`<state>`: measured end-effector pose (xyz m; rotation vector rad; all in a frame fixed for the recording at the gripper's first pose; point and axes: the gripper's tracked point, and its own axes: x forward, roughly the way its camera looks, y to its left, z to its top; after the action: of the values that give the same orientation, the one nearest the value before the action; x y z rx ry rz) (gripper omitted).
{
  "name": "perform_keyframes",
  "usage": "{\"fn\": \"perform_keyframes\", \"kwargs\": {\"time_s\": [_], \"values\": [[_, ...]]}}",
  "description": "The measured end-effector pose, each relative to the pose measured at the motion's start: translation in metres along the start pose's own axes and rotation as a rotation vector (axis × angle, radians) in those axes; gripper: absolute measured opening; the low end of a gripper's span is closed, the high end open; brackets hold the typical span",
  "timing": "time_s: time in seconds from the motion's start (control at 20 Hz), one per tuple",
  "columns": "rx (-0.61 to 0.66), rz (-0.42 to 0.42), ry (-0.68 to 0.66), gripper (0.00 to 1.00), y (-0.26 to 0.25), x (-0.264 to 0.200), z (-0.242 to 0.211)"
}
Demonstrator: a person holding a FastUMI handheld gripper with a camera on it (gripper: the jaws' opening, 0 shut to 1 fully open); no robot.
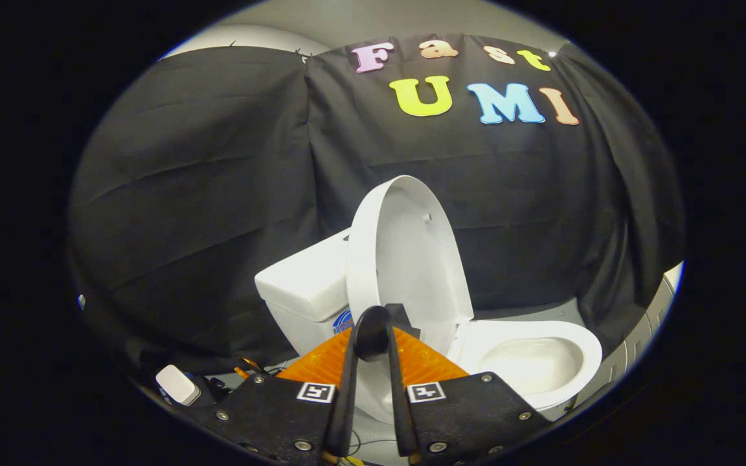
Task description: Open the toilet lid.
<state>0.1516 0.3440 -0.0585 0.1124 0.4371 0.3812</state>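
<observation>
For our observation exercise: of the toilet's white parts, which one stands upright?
The lid, raised above the gripper, whose fingertips meet; the tank and seat lie level.

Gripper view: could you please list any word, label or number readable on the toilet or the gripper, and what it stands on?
Nothing here can be read.
Blue mark on the white ceramic cistern: partly hidden, too small to read.
Two square black-and-white markers on the gripper: patterns, no words.
Raised white plastic toilet lid: no text.
The jaws stand with tips together just before the lid's lower edge.
</observation>
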Motion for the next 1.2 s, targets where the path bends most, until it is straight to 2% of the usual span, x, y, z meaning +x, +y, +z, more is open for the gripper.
{"fn": "perform_keyframes", "kwargs": {"time_s": [0.05, 0.2, 0.6, 0.85, 1.2], "values": [[-0.002, -0.004, -0.003, 0.36, -0.007, -0.008, -0.001], [0.037, 0.032, -0.087, 0.97, -0.019, -0.033, 0.015], [-0.026, -0.136, -0.249, 0.96, -0.115, -0.116, 0.061], [-0.135, -0.219, -0.281, 0.96, -0.151, -0.164, 0.052], [-0.091, -0.286, -0.315, 0.96, -0.185, -0.208, 0.039]]}}
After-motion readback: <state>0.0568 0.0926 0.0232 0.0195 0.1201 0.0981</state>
